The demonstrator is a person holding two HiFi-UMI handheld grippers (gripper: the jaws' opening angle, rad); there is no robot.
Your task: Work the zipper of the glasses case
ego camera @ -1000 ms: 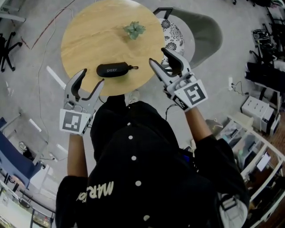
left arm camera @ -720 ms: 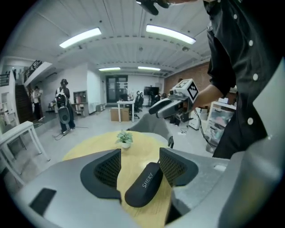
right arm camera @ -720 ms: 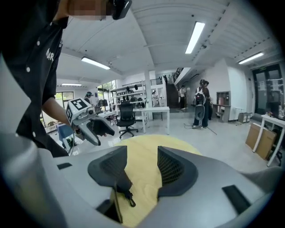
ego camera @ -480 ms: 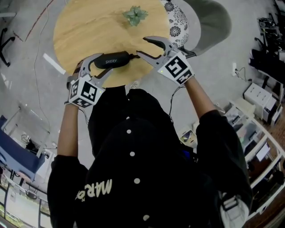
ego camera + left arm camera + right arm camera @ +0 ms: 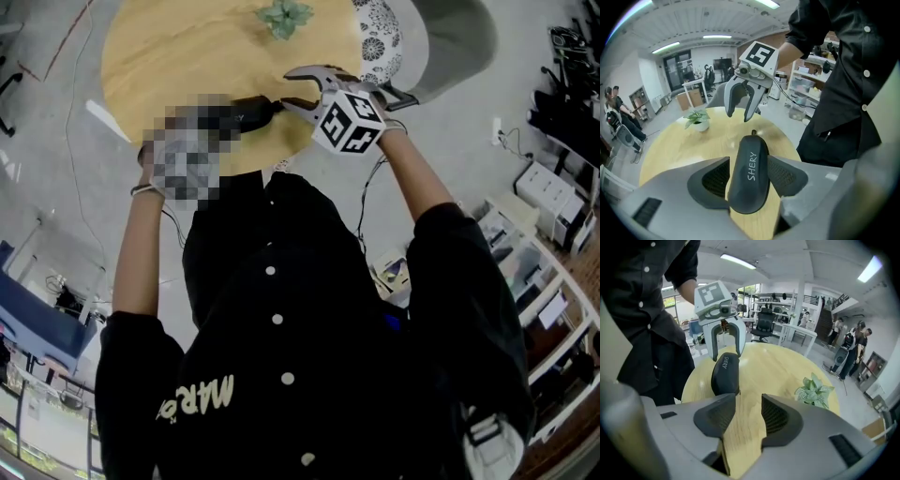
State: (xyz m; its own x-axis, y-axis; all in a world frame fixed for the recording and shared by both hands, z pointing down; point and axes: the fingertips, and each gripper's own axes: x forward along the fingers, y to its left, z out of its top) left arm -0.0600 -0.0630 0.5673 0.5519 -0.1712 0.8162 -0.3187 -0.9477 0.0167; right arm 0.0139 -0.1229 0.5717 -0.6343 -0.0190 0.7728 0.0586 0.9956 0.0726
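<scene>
Two grippers meet over a round wooden table (image 5: pixel 178 56) in the upper part of the head view. The black glasses case (image 5: pixel 749 176), lettered SHERY, lies flat near the table's lower edge. A small potted plant (image 5: pixel 284 14) stands well apart from the case at the top of that frame. At the upper right, a grey chair (image 5: pixel 455 42) with a patterned cushion (image 5: pixel 382 37) is drawn up beside the table. Shelving (image 5: pixel 553 309) and loose gear crowd the floor at the right edge. A few people (image 5: pixel 855 350) stand far off in the right gripper view. The person's black buttoned shirt (image 5: pixel 281 328) fills the lower half of the head view, and a mosaic patch there covers the left gripper and much of the case. Both forearms reach up the frame and both tools tilt down at the tabletop, facing each other along the case. The left gripper (image 5: pixel 726 354) has its jaws spread wide astride one end of the case, pads close beside its flanks with no squeeze visible. The right gripper (image 5: pixel 737 115), under its marker cube (image 5: pixel 349 120), hangs just off the end with the zipper pull (image 5: pixel 753 133). Its jaws have just been closing a little but are still apart, with only bare wood between them.
</scene>
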